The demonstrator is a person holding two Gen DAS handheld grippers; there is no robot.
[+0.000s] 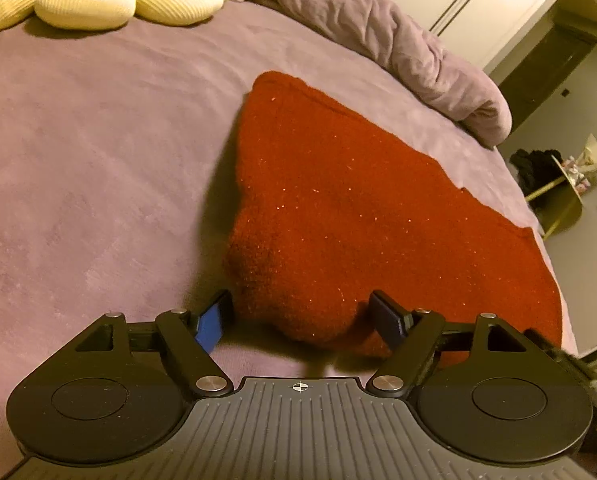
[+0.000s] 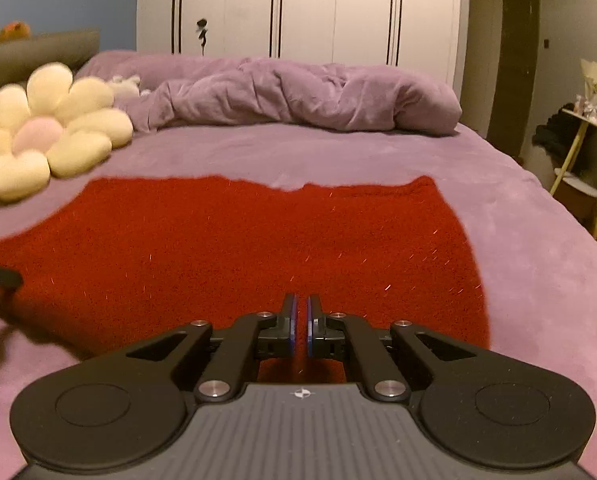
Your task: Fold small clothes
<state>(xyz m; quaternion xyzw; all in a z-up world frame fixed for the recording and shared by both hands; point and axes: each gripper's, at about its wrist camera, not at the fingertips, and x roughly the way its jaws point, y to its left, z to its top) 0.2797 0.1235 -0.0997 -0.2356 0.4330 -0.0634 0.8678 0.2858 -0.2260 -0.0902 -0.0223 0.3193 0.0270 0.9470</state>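
**Red knit garment spread on the purple bed, left jaws wide, right jaws closed**

The red knit garment (image 2: 234, 256) lies flat on the purple bedsheet (image 2: 518, 280), close to the near edge of the bed. Bare sheet stretches behind it up to the bunched purple duvet (image 2: 298, 96) along the far side. To the left, the cream flower cushion (image 2: 46, 136) sits near the garment's far left corner but apart from it. On the right, the sheet runs on to the bed's edge, past which stands a yellow-legged shelf (image 2: 578, 152). White wardrobe doors (image 2: 306, 4) fill the back wall.

In the right wrist view the garment's long axis runs left to right across the bed, its far edge nearly straight with a small notch near the middle. In the left wrist view one rounded corner bulges upward, possibly a fold, though the blur makes this uncertain.

The left gripper (image 1: 298, 316) stands wide apart, that raised corner lying between its blue pads without either pad pressing on it. The right gripper (image 2: 301, 322) hovers over the garment's near edge, its pads drawn almost together and pinching no cloth.
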